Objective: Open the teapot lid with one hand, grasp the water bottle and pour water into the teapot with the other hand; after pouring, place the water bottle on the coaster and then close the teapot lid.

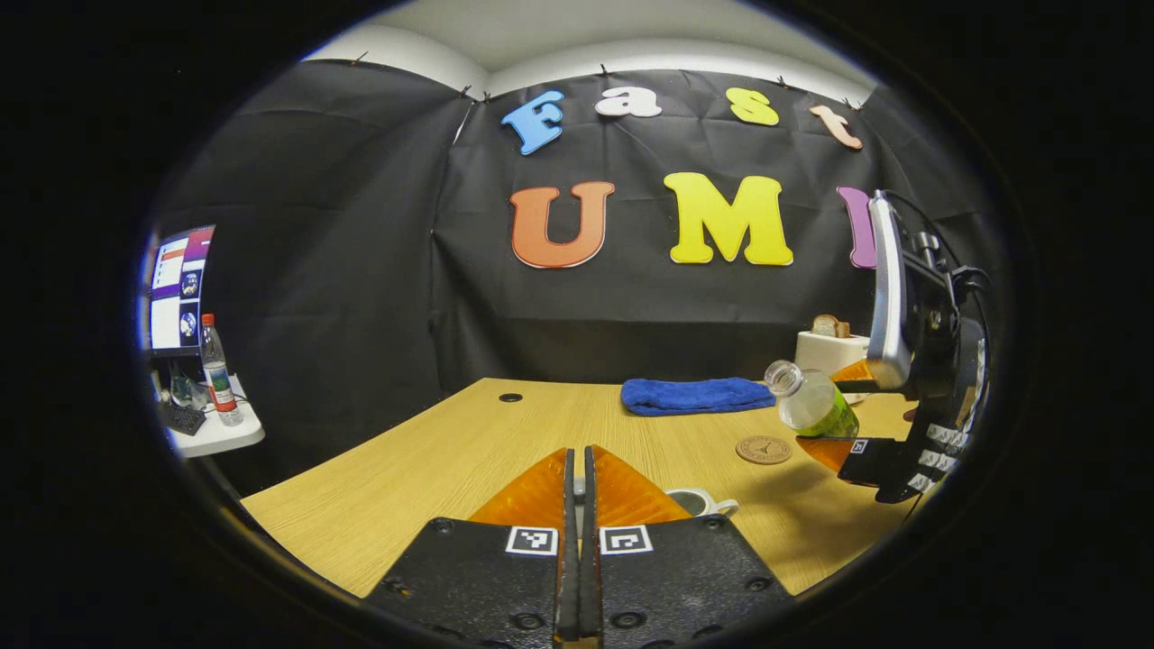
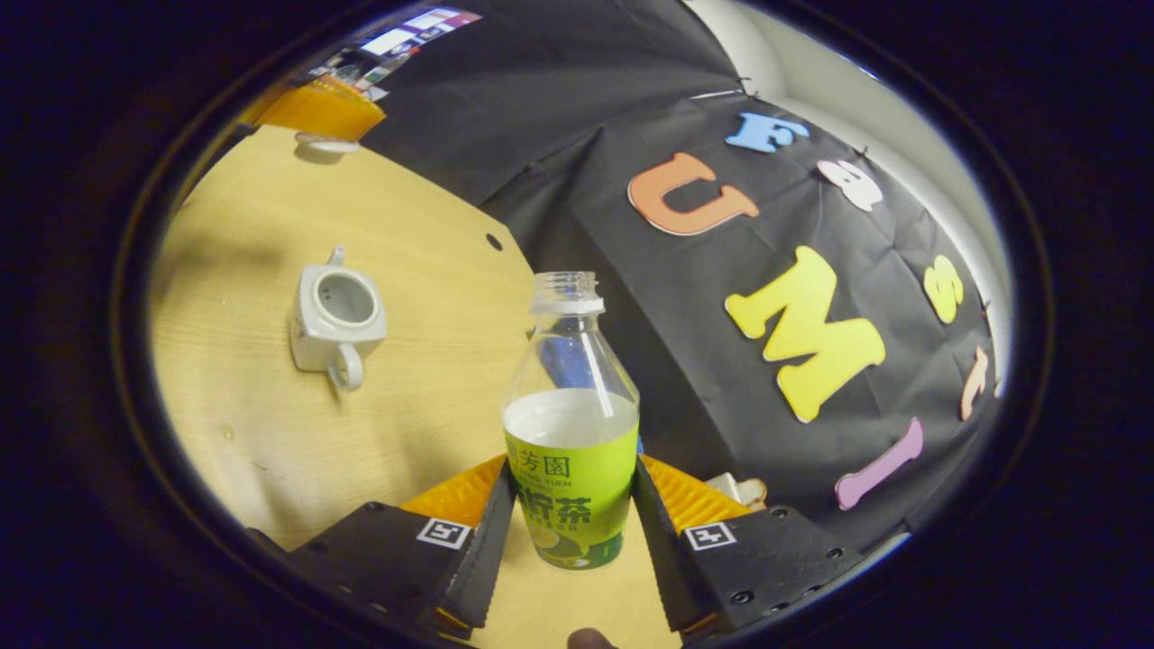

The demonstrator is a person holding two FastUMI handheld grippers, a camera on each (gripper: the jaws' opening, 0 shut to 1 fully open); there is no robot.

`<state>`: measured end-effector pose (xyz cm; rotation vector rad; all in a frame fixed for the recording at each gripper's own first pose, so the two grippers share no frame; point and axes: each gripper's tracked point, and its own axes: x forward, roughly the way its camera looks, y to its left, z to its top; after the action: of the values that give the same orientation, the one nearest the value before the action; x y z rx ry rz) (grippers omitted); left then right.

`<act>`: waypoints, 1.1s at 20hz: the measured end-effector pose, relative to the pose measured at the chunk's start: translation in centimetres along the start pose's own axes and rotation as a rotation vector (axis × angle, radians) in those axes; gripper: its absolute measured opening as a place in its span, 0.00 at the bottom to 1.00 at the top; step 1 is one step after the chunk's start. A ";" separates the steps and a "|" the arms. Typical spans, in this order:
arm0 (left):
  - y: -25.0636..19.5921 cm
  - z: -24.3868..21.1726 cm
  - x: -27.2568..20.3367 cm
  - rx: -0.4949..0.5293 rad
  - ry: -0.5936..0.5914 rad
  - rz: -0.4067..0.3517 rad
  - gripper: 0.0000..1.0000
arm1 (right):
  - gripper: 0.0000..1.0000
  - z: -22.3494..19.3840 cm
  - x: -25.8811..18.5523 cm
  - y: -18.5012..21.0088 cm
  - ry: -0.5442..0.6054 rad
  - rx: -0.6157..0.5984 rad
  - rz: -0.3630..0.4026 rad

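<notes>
Right gripper [image 2: 570, 514] clamped on the clear plastic water bottle with green label [image 2: 571, 433], uncapped, tilted in the air above the light wooden table [image 2: 252, 433]. Small white ceramic teapot [image 2: 338, 317] sits open-topped on the table. Left gripper [image 1: 580, 482] fingers nearly together, pinching something small I cannot make out. Round brown coaster [image 1: 764, 449] is near the bottle.

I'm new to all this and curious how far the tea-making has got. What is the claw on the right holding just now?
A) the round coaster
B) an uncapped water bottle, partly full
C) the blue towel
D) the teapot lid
B: in the right gripper view the right claw has a finger pressed on each side of the water bottle, whose neck has no cap and whose water sits part way up.
</notes>
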<state>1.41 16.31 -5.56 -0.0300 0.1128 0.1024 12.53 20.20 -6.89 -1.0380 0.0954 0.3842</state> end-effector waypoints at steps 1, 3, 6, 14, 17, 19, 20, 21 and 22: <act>0.4 -0.2 0.1 0.005 0.004 0.000 0.03 | 0.72 0.3 0.1 0.3 -0.004 -0.033 0.001; 0.7 -0.4 0.1 0.013 0.008 -0.003 0.03 | 0.71 0.9 0.5 0.6 -0.018 -0.112 -0.008; 0.7 -0.4 0.3 0.013 -0.001 -0.017 0.03 | 0.71 1.6 0.8 0.7 -0.038 -0.242 -0.035; 1.1 -1.8 0.7 0.032 0.030 -0.050 0.03 | 0.71 2.9 1.1 2.4 -0.071 -0.486 -0.031; 2.1 -2.2 0.6 0.023 0.041 -0.035 0.03 | 0.72 3.5 1.3 2.5 -0.091 -0.574 -0.045; 2.7 -2.2 0.5 0.014 0.043 -0.029 0.03 | 0.72 3.9 1.0 2.4 -0.104 -0.628 -0.056; 2.9 -2.2 0.6 0.011 0.044 -0.025 0.03 | 0.72 4.0 1.0 2.4 -0.108 -0.654 -0.060; 3.2 -2.3 0.5 0.009 0.045 -0.020 0.03 | 0.71 4.1 1.0 2.4 -0.111 -0.673 -0.063; 3.5 -2.4 0.5 0.008 0.048 -0.018 0.03 | 0.72 4.2 0.9 2.4 -0.113 -0.695 -0.065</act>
<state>1.26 19.80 -8.07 -0.0257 0.1609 0.0829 12.12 25.10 -6.97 -1.6960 -0.1873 0.4262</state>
